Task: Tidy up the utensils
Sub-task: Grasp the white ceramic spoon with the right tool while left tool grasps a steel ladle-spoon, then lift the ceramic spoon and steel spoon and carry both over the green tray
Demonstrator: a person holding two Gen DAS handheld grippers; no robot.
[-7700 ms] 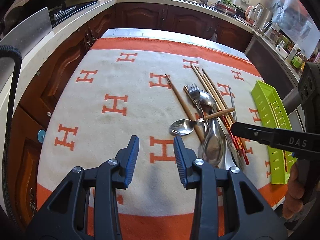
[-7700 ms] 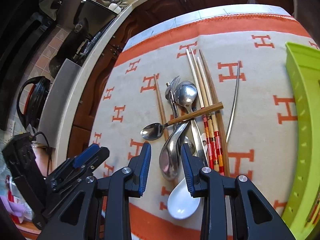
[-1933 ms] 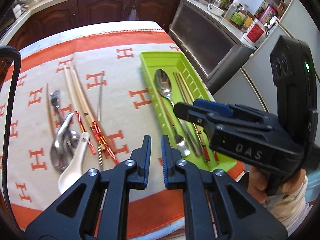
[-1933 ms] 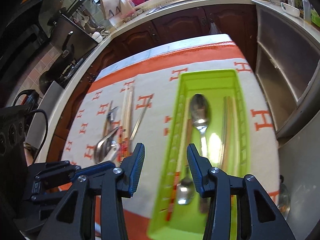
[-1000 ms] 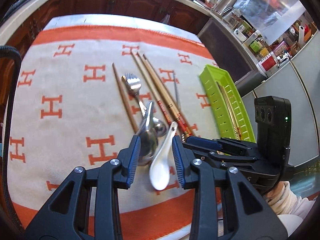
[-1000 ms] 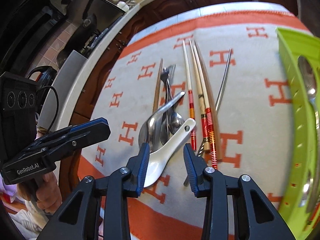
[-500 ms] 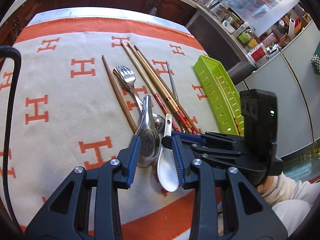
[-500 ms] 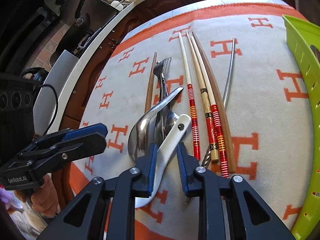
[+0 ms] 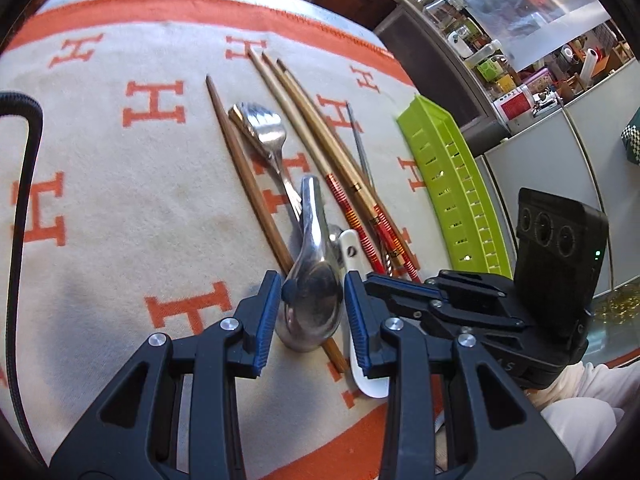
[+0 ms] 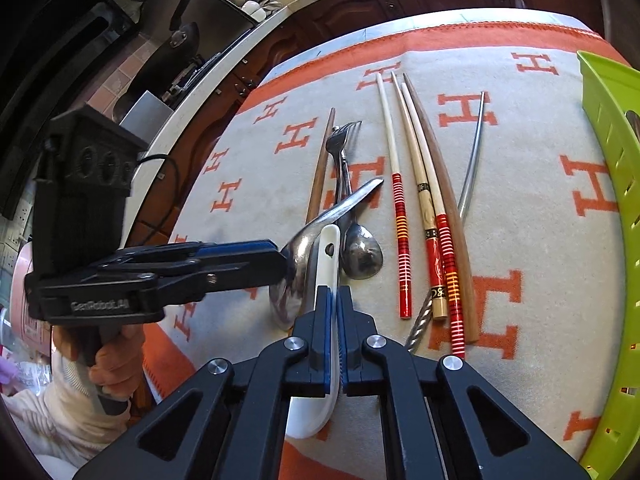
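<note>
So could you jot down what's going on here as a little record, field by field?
setting: table under a cream cloth with orange H marks
left claw: either side of the big steel spoon's bowl, gaps showing
right claw: shut on the white ceramic spoon
still on cloth: fork, chopsticks
bin: green tray, to the right

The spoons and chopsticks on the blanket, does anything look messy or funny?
Yes. The big steel spoon lies tilted across the steel fork and a brown chopstick, and a thin metal chopstick lies apart from the rest.
</note>
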